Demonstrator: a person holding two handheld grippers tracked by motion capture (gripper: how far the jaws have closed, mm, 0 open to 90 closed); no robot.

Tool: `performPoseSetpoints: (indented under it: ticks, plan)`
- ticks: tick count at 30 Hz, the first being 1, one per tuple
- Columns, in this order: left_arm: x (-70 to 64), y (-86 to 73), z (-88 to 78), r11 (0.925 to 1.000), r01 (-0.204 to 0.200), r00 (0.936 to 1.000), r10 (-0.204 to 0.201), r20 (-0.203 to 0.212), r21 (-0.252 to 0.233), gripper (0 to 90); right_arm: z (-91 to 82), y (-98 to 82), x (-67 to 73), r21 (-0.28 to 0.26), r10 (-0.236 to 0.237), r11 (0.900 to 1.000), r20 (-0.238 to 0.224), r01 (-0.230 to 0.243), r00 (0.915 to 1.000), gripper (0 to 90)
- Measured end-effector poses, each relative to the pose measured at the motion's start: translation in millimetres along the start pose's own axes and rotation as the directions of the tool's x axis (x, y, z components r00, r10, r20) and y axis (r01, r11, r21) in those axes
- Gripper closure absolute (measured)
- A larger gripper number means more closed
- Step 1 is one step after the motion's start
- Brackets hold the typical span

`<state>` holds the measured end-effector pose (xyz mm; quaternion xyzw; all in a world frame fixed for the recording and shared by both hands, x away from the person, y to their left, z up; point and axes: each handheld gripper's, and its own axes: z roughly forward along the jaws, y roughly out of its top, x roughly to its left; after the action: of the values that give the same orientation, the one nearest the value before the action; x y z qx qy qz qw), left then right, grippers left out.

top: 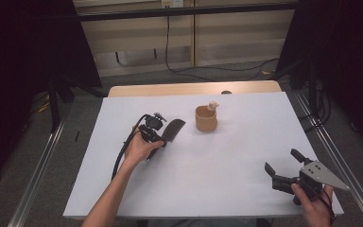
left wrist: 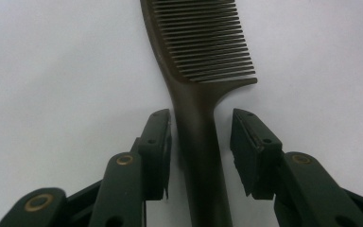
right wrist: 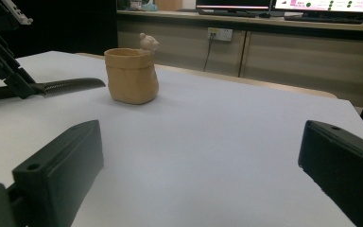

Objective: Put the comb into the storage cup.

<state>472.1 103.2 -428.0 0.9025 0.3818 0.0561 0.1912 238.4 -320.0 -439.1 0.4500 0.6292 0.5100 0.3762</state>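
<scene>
A dark brown comb (left wrist: pixel 203 52) lies flat on the white table (top: pixel 217 184), left of centre, teeth pointing away from me. My left gripper (left wrist: pixel 202 116) is down at the table with the comb's handle between its jaws. The left pad sits right beside the handle and a gap shows at the right pad, so it is open. From above, the left gripper (top: pixel 159 138) is at the near end of the comb (top: pixel 175 128). A tan cup (top: pixel 206 119) with a small bear figure on its rim stands to the right of the comb. My right gripper (top: pixel 281 160) is held at the near right corner, wide open and empty.
In the right gripper view the cup (right wrist: pixel 132 75) stands at the far left with the comb (right wrist: pixel 71 86) beside it. A wooden table edge (top: pixel 194 89) runs along the back. Metal rails (top: pixel 340 161) flank the table on the floor.
</scene>
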Motion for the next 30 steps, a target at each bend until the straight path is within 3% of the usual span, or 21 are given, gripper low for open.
performPoseSetpoints:
  ticks: [17,30]
  plan:
    - [-5.6,6.1,0.5,0.9993,0.001,0.9996,0.0,-0.03,0.036,70.1,1.1,-0.4,0.4,0.004,-0.003,1.0,-0.006,0.003,1.0,0.1]
    - [1.1,6.0,-0.1,0.9987,0.039,0.9992,-0.039,0.011,0.032,72.7,0.6,-0.4,0.0,0.003,-0.001,1.0,-0.007,0.001,1.0,0.1]
